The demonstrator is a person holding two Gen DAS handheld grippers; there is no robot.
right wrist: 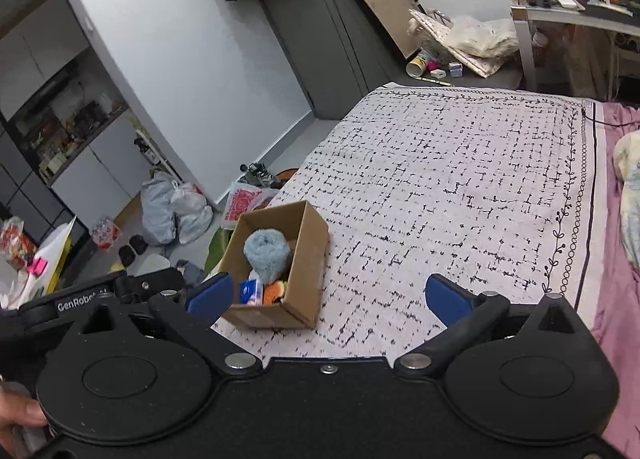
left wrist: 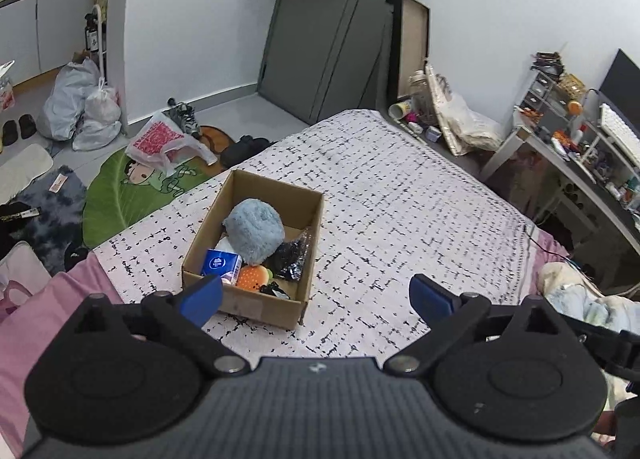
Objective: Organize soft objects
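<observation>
An open cardboard box [left wrist: 304, 199] [right wrist: 312, 259] stands on the white patterned bedspread [left wrist: 400, 195] [right wrist: 460, 179]. Inside lie a fluffy light-blue plush [left wrist: 254, 229] [right wrist: 266, 251], a blue tissue pack [left wrist: 218, 263] [right wrist: 250, 291], an orange burger-like toy [left wrist: 252, 277] [right wrist: 274, 292] and a dark crinkled bag [left wrist: 290, 259]. My left gripper [left wrist: 316, 297] hovers above the bed just in front of the box, wide open, nothing between its blue pads. My right gripper [right wrist: 328, 293] hangs open and empty to the right of the box; the left gripper's body [right wrist: 100, 291] shows at its left.
The bed's left edge drops to a cluttered floor with plastic bags [left wrist: 80, 107] [right wrist: 176, 211], a green mat [left wrist: 120, 195] and shoes. A grey door [left wrist: 320, 39] stands behind. A desk with clutter [left wrist: 580, 147] is at the right. A pale bundle [left wrist: 576, 291] [right wrist: 628, 179] lies on pink sheet.
</observation>
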